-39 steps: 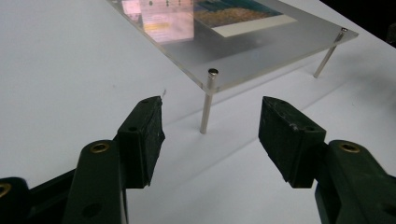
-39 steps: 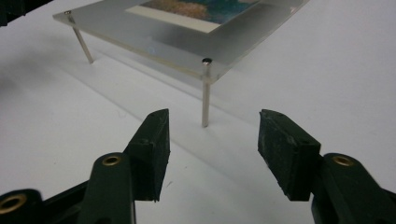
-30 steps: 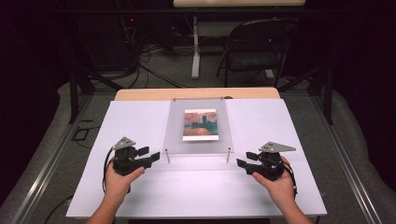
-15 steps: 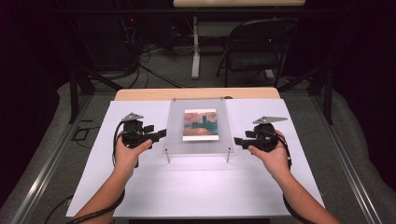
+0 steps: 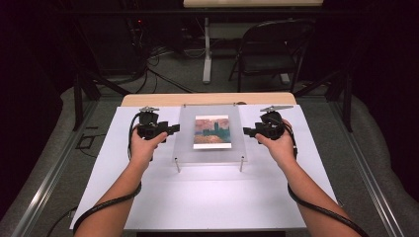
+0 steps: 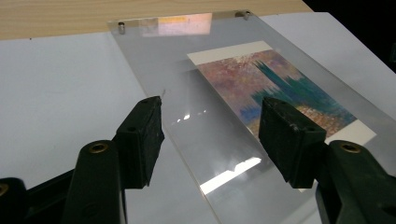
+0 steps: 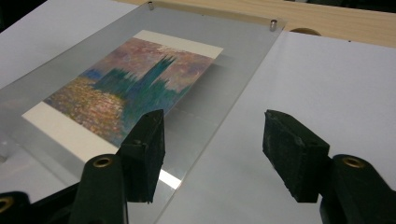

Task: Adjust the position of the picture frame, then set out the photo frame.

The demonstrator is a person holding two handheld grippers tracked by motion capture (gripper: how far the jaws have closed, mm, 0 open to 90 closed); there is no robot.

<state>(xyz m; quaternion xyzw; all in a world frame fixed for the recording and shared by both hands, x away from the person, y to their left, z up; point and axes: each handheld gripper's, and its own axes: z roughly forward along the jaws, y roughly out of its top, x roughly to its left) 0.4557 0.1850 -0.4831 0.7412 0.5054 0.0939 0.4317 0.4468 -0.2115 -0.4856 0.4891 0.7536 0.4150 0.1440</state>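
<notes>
Both grippers, left gripper (image 5: 174,129) and right gripper (image 5: 246,131), have advanced to flank the clear acrylic frame (image 5: 210,150) on the tabletop (image 5: 207,197), fingers (image 6: 140,135) released, its side edges between them, untouched.

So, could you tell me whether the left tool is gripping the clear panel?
No, the left tool stands open above the clear panel, pressing nothing.
</notes>
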